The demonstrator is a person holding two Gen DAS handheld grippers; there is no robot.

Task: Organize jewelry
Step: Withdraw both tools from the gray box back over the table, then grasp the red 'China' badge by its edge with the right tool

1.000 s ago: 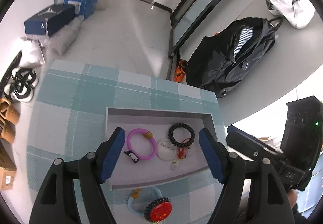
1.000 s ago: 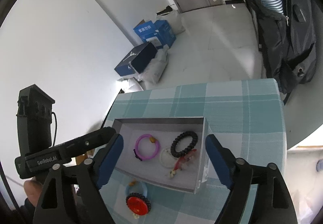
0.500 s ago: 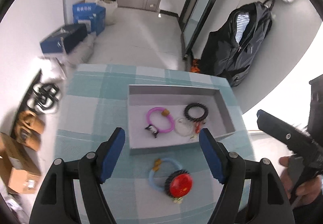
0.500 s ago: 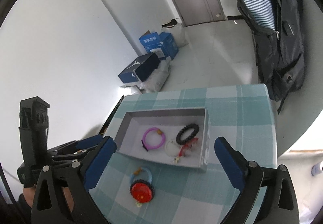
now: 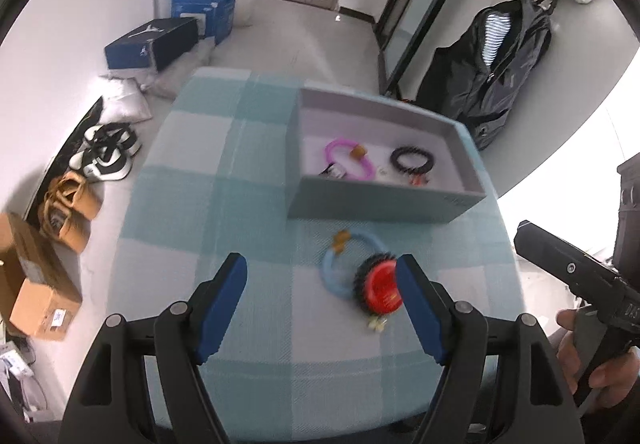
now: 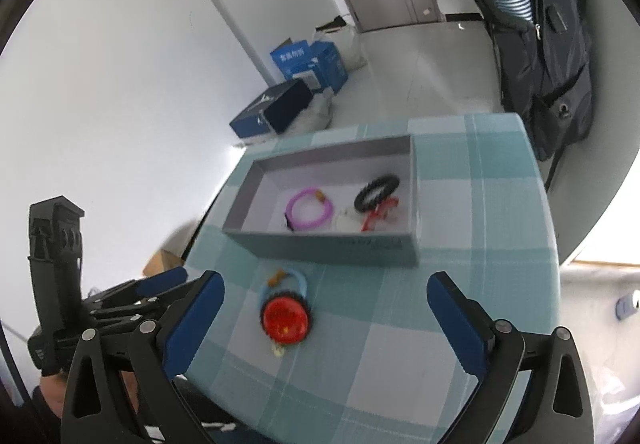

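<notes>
A grey box (image 5: pixel 384 202) (image 6: pixel 328 244) stands on the teal checked table. In it lie a pink ring bracelet (image 5: pixel 352 162) (image 6: pixel 309 209), a black bead bracelet (image 5: pixel 412 160) (image 6: pixel 377 186), a white piece (image 6: pixel 346 222) and a red charm (image 6: pixel 376 213). In front of the box a light-blue ring (image 5: pixel 336 268) (image 6: pixel 286 280) lies on the cloth, with a red disc with a black rim (image 5: pixel 380 288) (image 6: pixel 285 318) on it. My left gripper (image 5: pixel 322 296) is open and empty, above the near table. My right gripper (image 6: pixel 326 318) is open and empty, wide above the red disc.
The table (image 5: pixel 256 228) ends close on all sides. On the floor left are shoes (image 5: pixel 106 152), cardboard boxes (image 5: pixel 36 284) and blue boxes (image 5: pixel 200 4). A black backpack (image 5: pixel 496 56) leans at the right wall. The right gripper body (image 5: pixel 580 284) shows at the left view's right edge.
Both grippers have pulled back toward me from the box. The box now lies farther off and the blue ring and red disc sit between the fingers.
</notes>
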